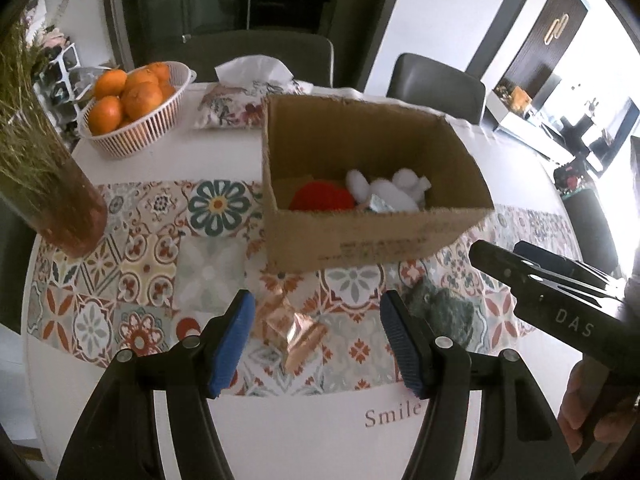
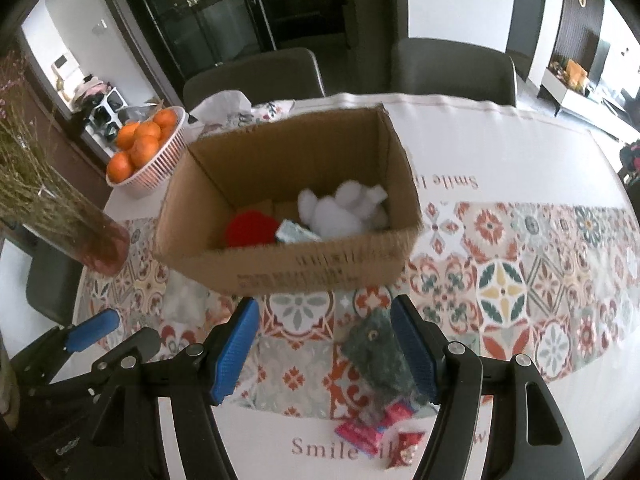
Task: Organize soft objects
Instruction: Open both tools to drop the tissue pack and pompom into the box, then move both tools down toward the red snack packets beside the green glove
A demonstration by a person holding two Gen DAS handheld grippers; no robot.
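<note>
An open cardboard box (image 1: 376, 236) (image 2: 320, 268) stands on the patterned table runner. Inside lie a white plush toy (image 1: 384, 190) (image 2: 344, 210), a red soft ball (image 1: 320, 198) (image 2: 250, 228) and a small pale packet (image 2: 296, 234). My left gripper (image 1: 316, 344) is open above a shiny copper-coloured packet (image 1: 292, 326) on the runner. A dark green plush toy (image 1: 440, 308) (image 2: 380, 356) lies in front of the box. My right gripper (image 2: 324, 348) is open, with the green toy against its right finger; it also shows in the left wrist view (image 1: 532, 268).
A pink basket of oranges (image 1: 132, 108) (image 2: 146, 148) and a floral tissue pouch (image 1: 244, 100) sit behind the box. A vase of dried grass (image 1: 52, 192) (image 2: 68, 216) stands at the left. Red and pink wrappers (image 2: 376, 436) lie near the table's front edge. Chairs stand beyond the table.
</note>
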